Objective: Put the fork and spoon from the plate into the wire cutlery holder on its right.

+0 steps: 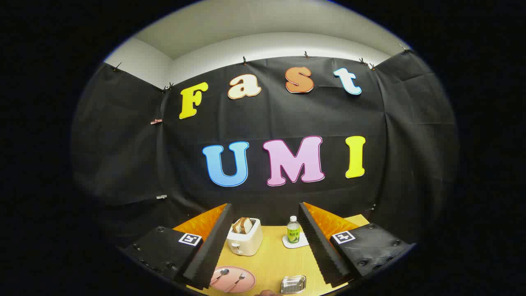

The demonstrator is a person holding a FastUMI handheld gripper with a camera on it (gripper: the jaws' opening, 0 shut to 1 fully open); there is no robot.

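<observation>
On the wooden table (271, 263) of a cloth-walled booth, a hand-held gripper (263, 250) hovers high above the work, its two fingers (213, 246) spread wide with nothing between them. Below and between the fingers, close to the left one, a pink plate (246, 283) carries the spoon (220, 274) and the fork (237, 280), lying side by side at a slant, the spoon to the left. To the plate's right, apart from it, sits the wire cutlery holder (293, 284), a low metal basket that looks empty from here. Farther back stand a white toaster (245, 241) with bread slices (243, 225) in its slots and a small green-labelled bottle (293, 230) on a pale coaster (296, 242). The rounded thing at the near table edge between plate and holder is too little seen to name.

Neither utensil is yet touched, so the job appears to be at its start. Judging from the layout, the sound approach is to drop toward the plate with the fingers kept wide, turn them so they straddle one handle across its width, and close on the handle's middle rather than the bowl or tines. The thin, flat metal will likely sit tight against the plate, so a low, square grip matters; a glancing close could skid the piece or nudge its neighbour.
</observation>
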